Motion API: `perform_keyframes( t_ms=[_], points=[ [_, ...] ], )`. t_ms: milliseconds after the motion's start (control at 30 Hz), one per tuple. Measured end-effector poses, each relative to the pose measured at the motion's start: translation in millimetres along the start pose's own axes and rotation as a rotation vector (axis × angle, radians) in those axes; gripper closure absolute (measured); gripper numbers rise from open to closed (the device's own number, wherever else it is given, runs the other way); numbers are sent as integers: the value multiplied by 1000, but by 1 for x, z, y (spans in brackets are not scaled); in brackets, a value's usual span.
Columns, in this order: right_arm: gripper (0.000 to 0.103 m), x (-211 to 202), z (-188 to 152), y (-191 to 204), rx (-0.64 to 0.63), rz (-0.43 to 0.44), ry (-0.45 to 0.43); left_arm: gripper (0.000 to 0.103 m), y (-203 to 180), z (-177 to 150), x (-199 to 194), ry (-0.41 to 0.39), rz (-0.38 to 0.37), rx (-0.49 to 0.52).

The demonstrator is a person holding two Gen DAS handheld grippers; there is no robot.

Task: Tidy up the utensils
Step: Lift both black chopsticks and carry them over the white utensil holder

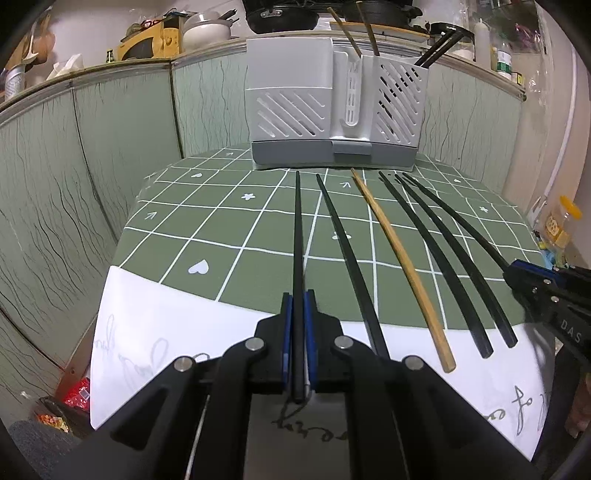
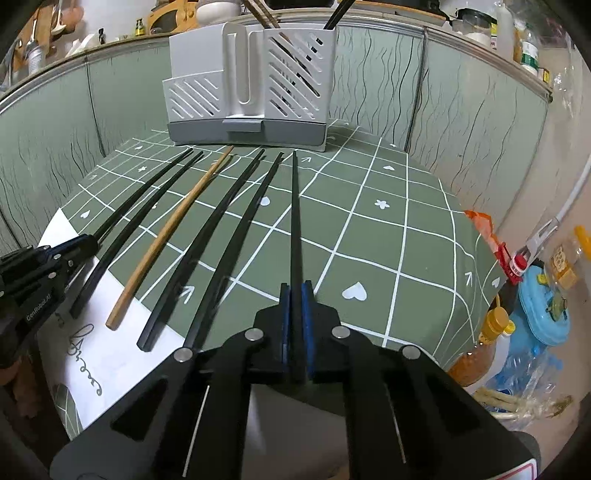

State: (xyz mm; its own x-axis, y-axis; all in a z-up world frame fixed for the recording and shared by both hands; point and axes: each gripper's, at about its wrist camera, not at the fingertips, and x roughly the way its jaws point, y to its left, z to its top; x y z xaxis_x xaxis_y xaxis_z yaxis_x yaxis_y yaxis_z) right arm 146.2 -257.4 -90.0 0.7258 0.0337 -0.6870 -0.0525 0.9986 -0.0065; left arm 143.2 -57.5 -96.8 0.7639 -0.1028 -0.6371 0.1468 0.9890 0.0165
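Your left gripper (image 1: 298,295) is clamped on the leftmost black chopstick (image 1: 297,236), which runs straight out between the blue pads (image 1: 285,332) toward the white utensil holder (image 1: 332,107). Your right gripper (image 2: 295,288) is likewise clamped on the rightmost black chopstick (image 2: 294,214), its tip near the holder's base. Between them, a wooden chopstick (image 1: 399,258) and three black ones lie on the green checked cloth (image 1: 221,206), all pointing at the holder.

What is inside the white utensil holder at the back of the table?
Two wooden chopsticks and some black chopsticks stick out of the utensil holder. Its walls cover their lower ends, and the left compartment's inside is hidden.
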Motion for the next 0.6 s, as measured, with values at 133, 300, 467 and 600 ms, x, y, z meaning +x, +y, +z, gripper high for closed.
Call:
perform_keyframes(
  t_ms=[133, 300, 467, 600],
  points=[
    [97, -2, 1, -3, 20, 13, -3, 95, 1, 1, -2, 4, -15, -10],
    [97, -12, 5, -4, 20, 18, -18, 95, 1, 7, -11, -8, -25, 1],
    [97, -22, 9, -8, 29, 21, -23, 95, 4, 14, -22, -13, -33, -8],
    [97, -28, 12, -11, 32, 30, -27, 95, 6, 18, -31, -18, -37, -7]
  ],
)
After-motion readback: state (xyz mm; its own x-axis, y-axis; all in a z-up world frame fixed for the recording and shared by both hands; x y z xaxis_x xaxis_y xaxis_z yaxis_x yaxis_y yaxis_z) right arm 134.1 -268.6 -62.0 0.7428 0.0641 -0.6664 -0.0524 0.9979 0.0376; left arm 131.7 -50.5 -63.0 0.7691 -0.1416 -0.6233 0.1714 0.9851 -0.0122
